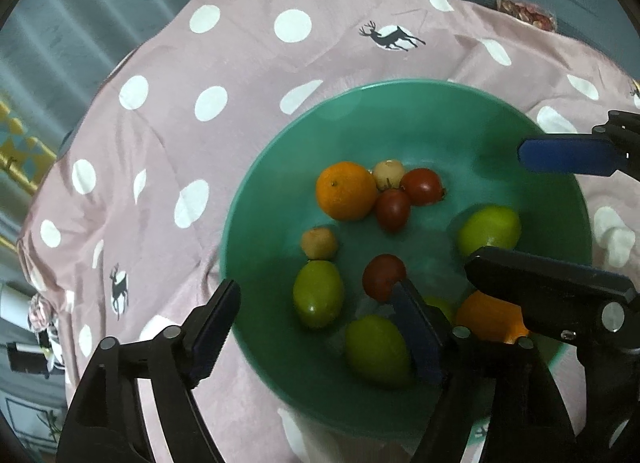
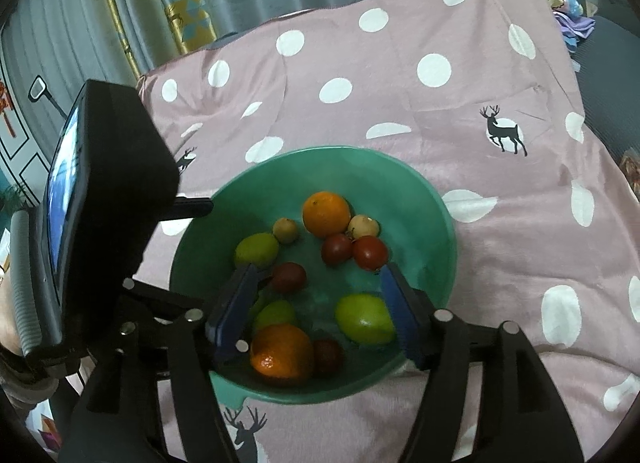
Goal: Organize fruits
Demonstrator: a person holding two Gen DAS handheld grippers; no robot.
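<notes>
Left gripper (image 1: 316,323): jaws apart, nothing clamped; one finger outside the bowl (image 1: 400,103) over its near-left rim, the other inside, above the fruit. Right gripper (image 2: 316,313): jaws apart, nothing pressed by the pads; both fingers inside the bowl near its front, with a green fruit (image 2: 364,323) lying loose between them, close to the right finger.

Bowl: teal, sitting on a pink dotted cloth (image 1: 180,75) with deer prints. All fruit inside the bowl, none on the cloth.

Toward the bowl's far side: one orange (image 1: 346,196), touching a pale round fruit (image 1: 388,174) and two red tomatoes (image 1: 422,186) huddled together. Left of bowl centre: a small brown fruit (image 1: 319,242) just beside another green fruit (image 1: 318,293). At centre: a third tomato (image 1: 383,277). At the bowl's front: a second orange (image 2: 282,351) with a dark tomato (image 2: 328,355) just beside it and a further green fruit (image 2: 274,313) just behind.
</notes>
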